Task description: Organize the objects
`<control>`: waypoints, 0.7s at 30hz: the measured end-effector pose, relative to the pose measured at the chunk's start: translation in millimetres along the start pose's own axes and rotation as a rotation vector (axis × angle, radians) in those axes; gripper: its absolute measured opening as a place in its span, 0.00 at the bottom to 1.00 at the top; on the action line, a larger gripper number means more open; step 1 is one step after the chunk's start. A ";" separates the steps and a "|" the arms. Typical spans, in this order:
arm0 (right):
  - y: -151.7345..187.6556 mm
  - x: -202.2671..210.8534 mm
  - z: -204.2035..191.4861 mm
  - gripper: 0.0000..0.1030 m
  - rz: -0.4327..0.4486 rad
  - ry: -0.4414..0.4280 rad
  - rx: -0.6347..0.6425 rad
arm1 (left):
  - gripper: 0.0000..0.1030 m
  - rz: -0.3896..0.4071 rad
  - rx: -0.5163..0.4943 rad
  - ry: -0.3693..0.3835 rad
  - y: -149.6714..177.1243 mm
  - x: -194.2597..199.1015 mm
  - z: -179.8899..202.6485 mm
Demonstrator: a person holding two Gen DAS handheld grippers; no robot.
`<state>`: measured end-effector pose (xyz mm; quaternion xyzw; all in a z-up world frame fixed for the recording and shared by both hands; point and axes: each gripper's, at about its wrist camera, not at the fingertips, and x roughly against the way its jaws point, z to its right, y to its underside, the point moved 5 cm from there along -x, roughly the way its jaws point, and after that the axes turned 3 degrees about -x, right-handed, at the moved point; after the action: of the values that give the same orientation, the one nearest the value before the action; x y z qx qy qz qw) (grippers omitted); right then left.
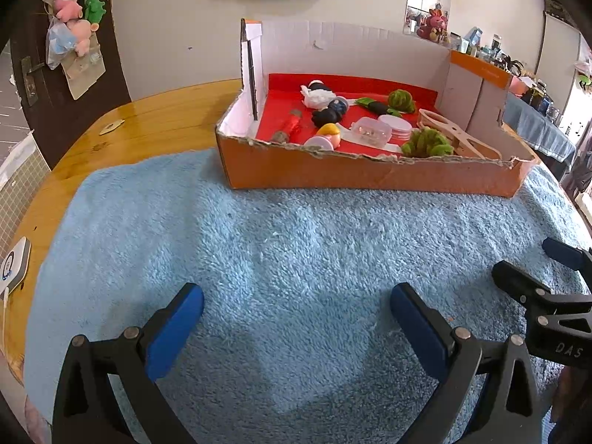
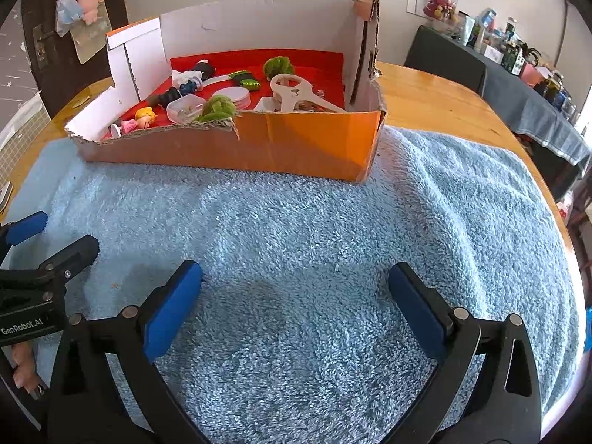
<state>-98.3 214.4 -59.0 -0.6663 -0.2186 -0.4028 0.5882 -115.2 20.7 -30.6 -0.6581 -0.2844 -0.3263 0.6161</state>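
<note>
Both pairs of jaws stand wide apart with nothing between them: the left gripper [image 1: 296,318] and the right gripper [image 2: 295,298], black-framed with blue pads, hang side by side over a fluffy light-blue towel [image 1: 281,244] spread on a round wooden table [image 2: 436,100]. At the towel's far edge sits a torn orange cardboard box [image 2: 307,144] with a red lining. Inside it lie small toy figures [image 1: 329,135], green fuzzy balls [image 1: 429,144], a clear plastic container [image 1: 370,131] and a flat pale wooden cut-out [image 2: 292,92].
</note>
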 end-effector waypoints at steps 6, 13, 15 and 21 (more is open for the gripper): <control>0.7 0.4 0.7 1.00 0.000 0.005 -0.003 | 1.00 0.001 0.000 0.000 0.0 -0.2 -0.1; 0.7 0.2 0.3 1.00 0.006 0.005 -0.005 | 1.00 0.004 0.001 -0.001 -0.1 -0.1 0.1; 0.4 -0.4 -0.5 1.00 0.008 0.007 -0.006 | 1.00 0.005 0.001 -0.001 -0.2 0.1 0.1; 0.1 -1.1 -1.7 1.00 0.011 0.007 -0.007 | 1.00 0.005 0.000 -0.001 -0.1 0.3 0.2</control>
<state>-99.3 213.0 -60.0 -0.6681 -0.2115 -0.4028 0.5888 -115.1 20.9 -30.4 -0.6589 -0.2830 -0.3244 0.6169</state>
